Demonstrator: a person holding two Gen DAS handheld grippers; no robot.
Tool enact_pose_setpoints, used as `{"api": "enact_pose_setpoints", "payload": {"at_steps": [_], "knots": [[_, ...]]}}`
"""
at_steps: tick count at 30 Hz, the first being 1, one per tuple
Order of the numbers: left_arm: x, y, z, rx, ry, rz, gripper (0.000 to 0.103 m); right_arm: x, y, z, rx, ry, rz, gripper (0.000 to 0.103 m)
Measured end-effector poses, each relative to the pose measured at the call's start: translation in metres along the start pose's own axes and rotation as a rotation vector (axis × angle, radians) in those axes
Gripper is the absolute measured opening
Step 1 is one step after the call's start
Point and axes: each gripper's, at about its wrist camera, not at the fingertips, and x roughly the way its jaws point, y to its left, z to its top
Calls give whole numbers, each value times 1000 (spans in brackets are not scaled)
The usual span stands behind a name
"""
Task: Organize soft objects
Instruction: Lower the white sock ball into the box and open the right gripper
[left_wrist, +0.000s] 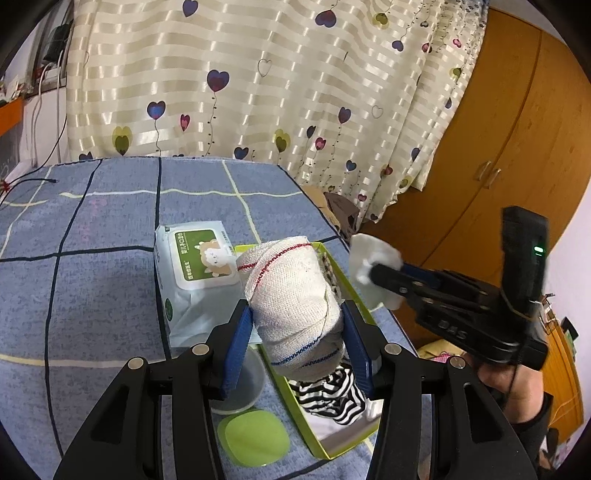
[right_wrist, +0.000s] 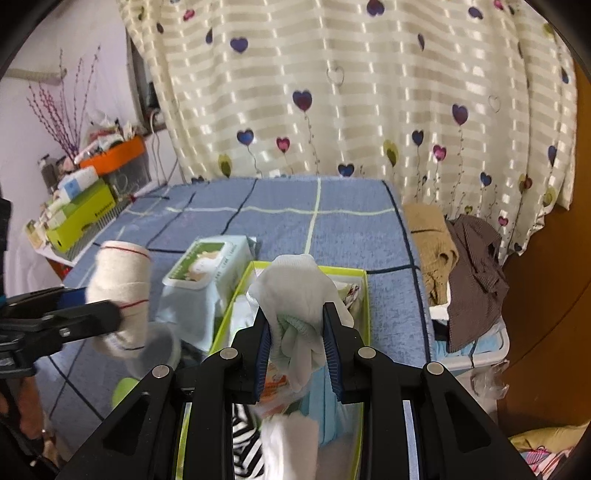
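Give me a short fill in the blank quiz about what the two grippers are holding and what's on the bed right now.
1. The left gripper is shut on a rolled ____ with red and blue stitch lines.
2. The right gripper holds a white cloth above the ____-walled box.
3. The wet wipes pack lies on the ____ blanket.
4. Inside the box lies a black and white ____ garment.

Missing words: bandage; green; blue; striped

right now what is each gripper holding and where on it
Left gripper clamps the rolled gauze bandage across its lower middle. Right gripper pinches a bunched white cloth at its lower half.
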Motion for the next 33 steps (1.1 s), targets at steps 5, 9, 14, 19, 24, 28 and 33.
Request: {"api": "enact_pose_setpoints", "payload": {"at_steps": [5, 9, 14, 19, 24, 28, 33], "knots": [[8, 6, 2, -11, 10, 2, 50, 38, -2, 7, -22, 57, -5, 26], [14, 10, 5, -18, 18, 6, 50, 66, -3, 11, -48, 97, -16, 26], [21, 11, 8, -16, 28, 7, 50, 95, -6, 8, -57, 148, 0, 28], [29, 10, 9, -19, 48, 14, 50, 106, -7, 5, -57, 162, 26, 33], [33, 5, 11, -10, 51, 16, 50, 91, -8, 9, -51, 129, 32, 43], [34, -1, 13, 0, 54, 16, 50, 64, -10, 12, -41, 70, 24, 46], [41, -11, 12, 17, 77, 2, 50, 31, -19, 7, -17, 12, 5, 47]]}}
